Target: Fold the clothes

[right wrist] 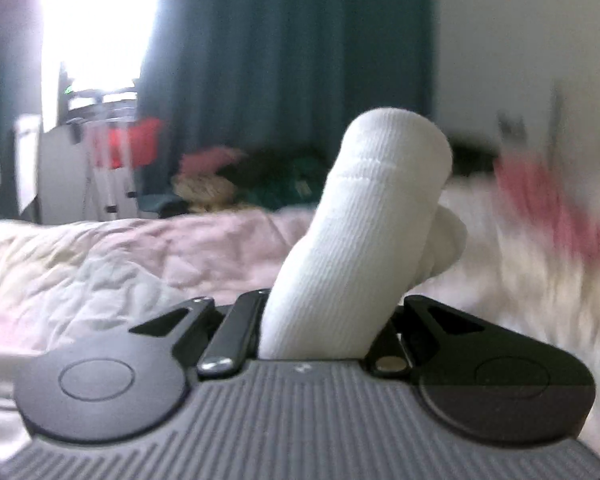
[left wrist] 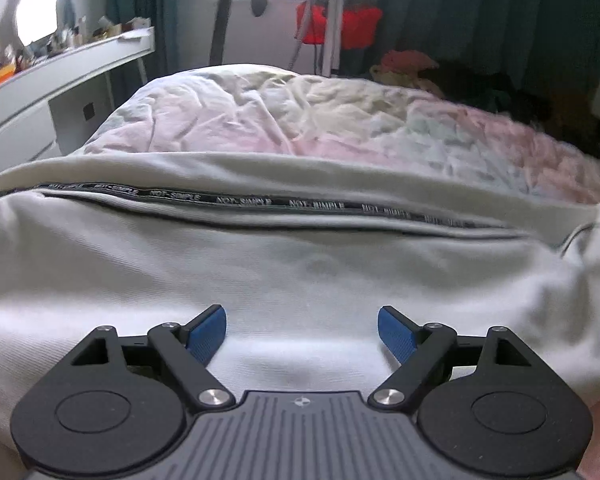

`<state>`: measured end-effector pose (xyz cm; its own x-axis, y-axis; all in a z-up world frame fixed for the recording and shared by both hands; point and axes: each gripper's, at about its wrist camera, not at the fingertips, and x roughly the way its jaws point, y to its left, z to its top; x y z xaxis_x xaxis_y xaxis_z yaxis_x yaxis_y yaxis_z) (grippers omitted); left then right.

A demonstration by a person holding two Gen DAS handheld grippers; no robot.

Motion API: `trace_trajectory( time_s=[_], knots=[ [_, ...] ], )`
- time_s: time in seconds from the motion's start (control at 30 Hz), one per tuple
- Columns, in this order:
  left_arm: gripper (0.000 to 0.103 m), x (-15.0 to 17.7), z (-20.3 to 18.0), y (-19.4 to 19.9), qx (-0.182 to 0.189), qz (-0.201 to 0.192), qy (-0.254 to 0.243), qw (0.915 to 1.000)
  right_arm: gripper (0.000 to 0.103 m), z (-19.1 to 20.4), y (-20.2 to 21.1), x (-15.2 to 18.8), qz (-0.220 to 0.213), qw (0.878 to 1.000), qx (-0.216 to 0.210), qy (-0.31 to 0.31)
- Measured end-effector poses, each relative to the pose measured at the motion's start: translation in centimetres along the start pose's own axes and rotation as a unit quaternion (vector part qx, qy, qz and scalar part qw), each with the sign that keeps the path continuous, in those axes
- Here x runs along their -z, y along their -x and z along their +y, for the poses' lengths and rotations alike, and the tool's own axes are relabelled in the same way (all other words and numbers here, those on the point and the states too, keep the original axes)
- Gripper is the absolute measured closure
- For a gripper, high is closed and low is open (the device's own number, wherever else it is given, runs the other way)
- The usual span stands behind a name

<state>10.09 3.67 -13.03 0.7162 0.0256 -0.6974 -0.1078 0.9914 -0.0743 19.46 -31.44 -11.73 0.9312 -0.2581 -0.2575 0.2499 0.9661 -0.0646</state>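
Note:
A white garment [left wrist: 300, 264] with a black "NOT SIMPLE" printed tape [left wrist: 260, 202] lies spread across the near part of the bed. My left gripper [left wrist: 302, 332] is open just above it, its blue pads [left wrist: 208, 334] wide apart and holding nothing. My right gripper [right wrist: 328, 320] is shut on a white ribbed cuff or sleeve end [right wrist: 360, 224] of a garment, which sticks up between the jaws and hides the fingertips. The right view is blurred.
The bed has a crumpled pink and white quilt [left wrist: 300, 120]. A pile of dark and coloured clothes [left wrist: 480, 88] lies at its far right. A white desk [left wrist: 60, 76] stands at left. A rack with red cloth [left wrist: 340, 28] and dark curtains stand behind.

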Motion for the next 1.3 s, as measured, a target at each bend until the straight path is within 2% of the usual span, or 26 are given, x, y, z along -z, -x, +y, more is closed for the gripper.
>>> trace_trajectory(
  time_s=[0.07,0.13,0.23,0.3,0.37,0.4,0.47,0.5,0.53,0.57,0.6,0.67,0.8,1.0,1.07,1.17,1.23,1.3],
  knots=[
    [0.018,-0.5,0.8,0.6,-0.001,-0.007,0.014,0.9999,0.089,3.2,2.1,-0.5,-0.042,0.997,-0.026,0.051],
    [0.018,-1.0,1.8,1.1,-0.005,-0.012,0.029,0.9995,0.089,6.9,4.6,-0.6,-0.082,0.989,-0.061,0.107],
    [0.018,-1.7,3.3,1.8,-0.006,-0.020,0.057,0.9982,0.090,12.5,8.6,0.9,-0.126,0.966,-0.125,0.185],
    [0.018,-2.1,4.3,2.3,-0.011,-0.027,0.073,0.9969,0.090,16.2,10.7,3.4,-0.125,0.947,-0.179,0.236],
    [0.018,-2.5,5.2,2.6,-0.011,-0.030,0.089,0.9955,0.090,19.6,12.5,6.3,-0.114,0.922,-0.229,0.290],
    [0.018,-2.7,5.6,2.7,-0.009,-0.030,0.098,0.9947,0.090,21.0,13.2,8.1,-0.105,0.906,-0.251,0.325],
    [0.018,-3.0,6.5,2.9,0.000,-0.029,0.115,0.9930,0.090,23.4,13.9,12.0,-0.074,0.864,-0.289,0.405],
    [0.018,-3.0,6.9,3.0,0.003,-0.029,0.123,0.9919,0.089,24.2,14.1,13.6,-0.060,0.850,-0.296,0.432],
    [0.018,-3.2,7.2,3.0,0.008,-0.029,0.132,0.9907,0.089,24.5,14.1,14.5,-0.056,0.846,-0.293,0.442],
    [0.018,-3.3,7.6,3.1,0.014,-0.029,0.141,0.9894,0.089,24.5,14.0,14.7,-0.056,0.849,-0.288,0.440],
    [0.018,-3.4,8.0,3.1,0.019,-0.029,0.151,0.9880,0.089,24.5,13.9,14.5,-0.051,0.855,-0.286,0.431],
    [0.018,-3.7,9.0,3.3,0.040,-0.031,0.173,0.9836,0.089,24.3,13.9,12.7,-0.031,0.875,-0.290,0.387],
    [0.018,-4.3,10.5,3.5,0.062,-0.045,0.189,0.9789,0.089,25.4,15.7,10.9,-0.051,0.882,-0.293,0.365],
    [0.018,-4.0,12.2,3.2,0.075,-0.039,0.191,0.9780,0.082,26.9,14.9,11.2,0.042,0.890,-0.313,0.330],
    [0.018,-3.7,12.5,3.1,0.082,-0.034,0.189,0.9780,0.075,26.6,15.2,10.7,0.068,0.888,-0.327,0.315],
    [0.019,-3.4,12.2,3.4,0.103,-0.034,0.176,0.9784,0.059,25.5,16.0,9.4,0.109,0.880,-0.359,0.291],
    [0.019,-3.2,11.6,3.9,0.112,-0.036,0.161,0.9799,0.037,24.7,16.6,8.3,0.146,0.867,-0.395,0.268],
    [0.020,-2.8,10.8,4.4,0.119,-0.035,0.140,0.9824,0.037,23.1,17.4,7.0,0.185,0.849,-0.438,0.231]
  ],
)
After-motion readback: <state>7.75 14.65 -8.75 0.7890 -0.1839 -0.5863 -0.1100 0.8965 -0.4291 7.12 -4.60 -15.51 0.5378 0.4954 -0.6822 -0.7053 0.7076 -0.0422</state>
